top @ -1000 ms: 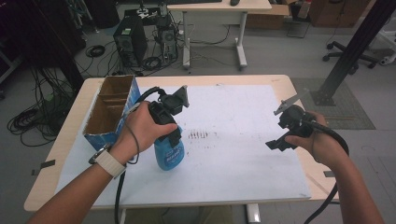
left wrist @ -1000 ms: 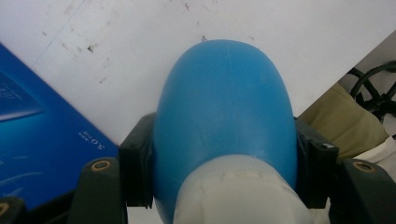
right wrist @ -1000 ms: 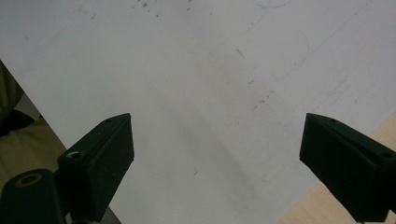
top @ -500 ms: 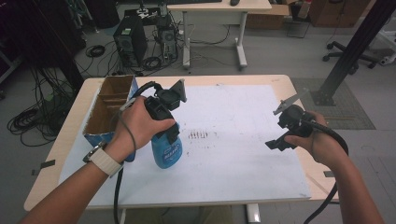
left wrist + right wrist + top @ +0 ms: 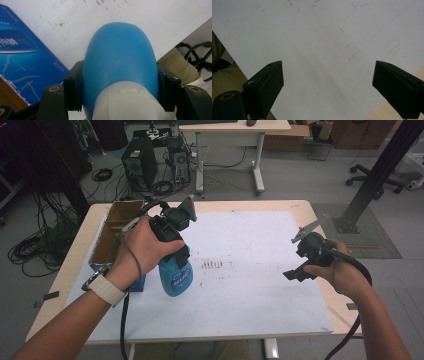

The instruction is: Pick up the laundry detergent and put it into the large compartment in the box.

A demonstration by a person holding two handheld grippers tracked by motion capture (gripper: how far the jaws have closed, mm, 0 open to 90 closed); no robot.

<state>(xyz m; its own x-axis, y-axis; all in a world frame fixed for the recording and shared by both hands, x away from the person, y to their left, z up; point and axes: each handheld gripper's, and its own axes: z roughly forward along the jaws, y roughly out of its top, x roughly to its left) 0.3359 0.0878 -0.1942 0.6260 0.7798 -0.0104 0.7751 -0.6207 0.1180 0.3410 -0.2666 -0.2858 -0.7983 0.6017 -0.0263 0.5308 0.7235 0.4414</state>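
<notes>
Blue bottle (image 5: pixel 175 277), judged rigid, slick, is clamped below its white cap by left gripper (image 5: pixel 172 237); right gripper (image 5: pixel 300 262), at 3 o'clock, is held wide open, empty.

Upright blue spray bottle (image 5: pixel 176 276), claw-clamped

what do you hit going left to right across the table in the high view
cardboard box → blue bottle clamped in the left gripper → dark smudges on the white sheet → right gripper, jaws apart over the sheet's right edge
</notes>
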